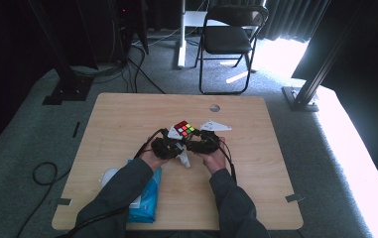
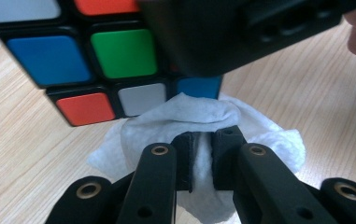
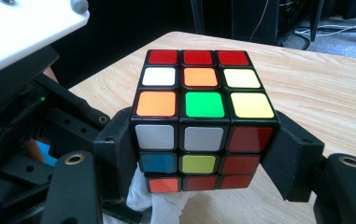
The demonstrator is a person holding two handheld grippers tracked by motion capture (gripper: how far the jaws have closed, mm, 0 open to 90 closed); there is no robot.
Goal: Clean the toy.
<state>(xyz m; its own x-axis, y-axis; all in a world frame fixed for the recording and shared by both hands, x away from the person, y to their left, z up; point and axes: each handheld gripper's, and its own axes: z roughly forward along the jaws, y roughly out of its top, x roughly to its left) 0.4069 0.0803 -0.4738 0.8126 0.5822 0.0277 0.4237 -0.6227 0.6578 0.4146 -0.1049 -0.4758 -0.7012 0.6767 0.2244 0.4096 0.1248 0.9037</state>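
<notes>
Closest to the person, at the near edge of the wooden table (image 1: 256, 198), lies a blue packet (image 1: 147, 198) of wipes under the person's left sleeve (image 1: 122, 191). A little white bit sticks out at its left side. You cannot see what else is inside it.

A bit farther in, both hands meet in the middle of the table. The left gripper (image 2: 202, 140) has its jaws squeezed almost together, and a crumpled white wipe (image 2: 189, 114) is pinched between them. The wipe bulges out above and around the jaws and touches the bottom row of the puzzle cube (image 2: 73, 60).

The right gripper (image 3: 203, 161) holds the cube (image 3: 199, 112) from both sides, one black jaw pressed on its left face and one on its right. The cube is lifted just above the table and tilted. Its top shows red, white, orange, yellow and green squares. The white wipe (image 3: 159, 203) peeks out under it.

Farther off, past the table, a black folding chair (image 1: 228, 37) stands on the grey carpet.
</notes>
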